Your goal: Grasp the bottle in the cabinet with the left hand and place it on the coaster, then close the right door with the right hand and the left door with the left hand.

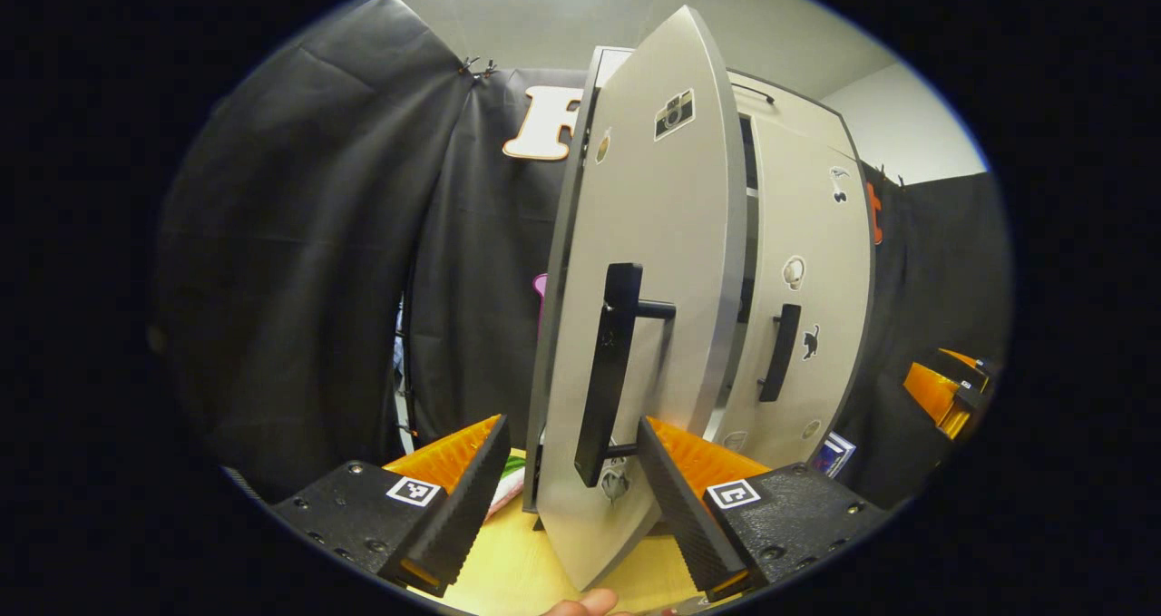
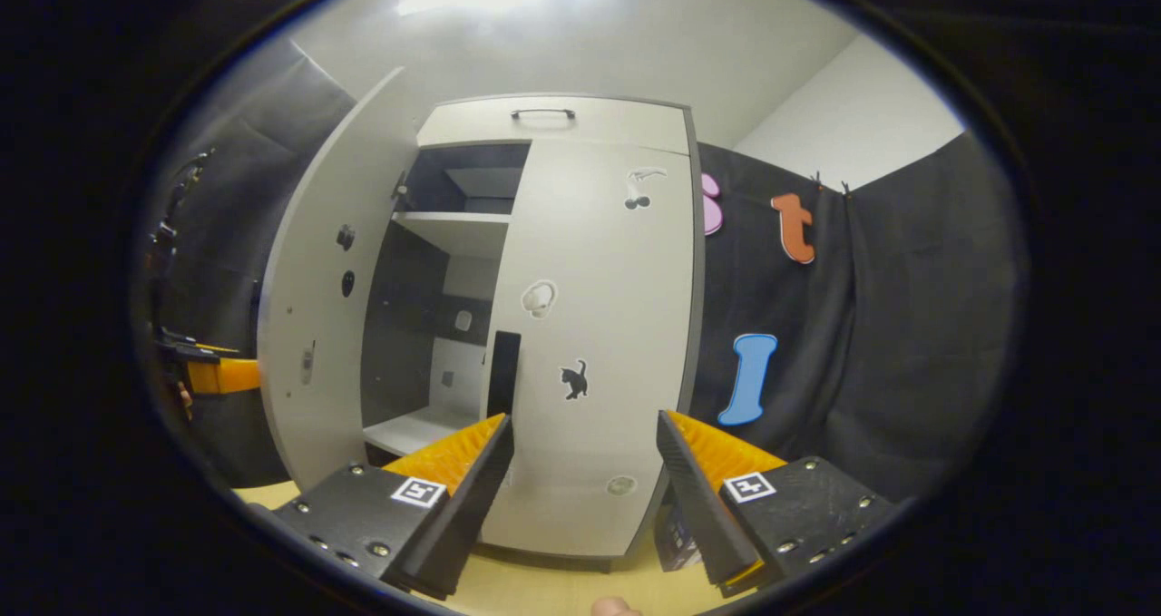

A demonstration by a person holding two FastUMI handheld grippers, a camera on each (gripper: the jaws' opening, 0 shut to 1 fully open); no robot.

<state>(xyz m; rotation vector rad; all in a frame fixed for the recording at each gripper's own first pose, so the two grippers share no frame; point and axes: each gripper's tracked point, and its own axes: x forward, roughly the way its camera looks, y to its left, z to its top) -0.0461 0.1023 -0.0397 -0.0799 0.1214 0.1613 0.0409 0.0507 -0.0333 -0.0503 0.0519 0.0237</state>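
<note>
The white cabinet (image 2: 553, 126) stands on a yellow table. Its right door (image 2: 599, 326) is shut flat, with a black handle (image 2: 503, 371) at its left edge. The left door (image 1: 653, 262) stands partly open, seen almost edge-on in the left gripper view. My left gripper (image 1: 571, 425) is open, and the lower end of that door's black handle (image 1: 606, 371) lies between its fingers without being pressed. My right gripper (image 2: 585, 421) is open, close in front of the right door. Bare shelves (image 2: 458, 226) show through the opening.
The yellow tabletop (image 1: 517, 571) runs under the cabinet. A small pink and green item (image 1: 503, 493) lies by the left door's foot. A small box (image 1: 834, 454) leans at the cabinet's right side. Black cloth walls close in on both sides.
</note>
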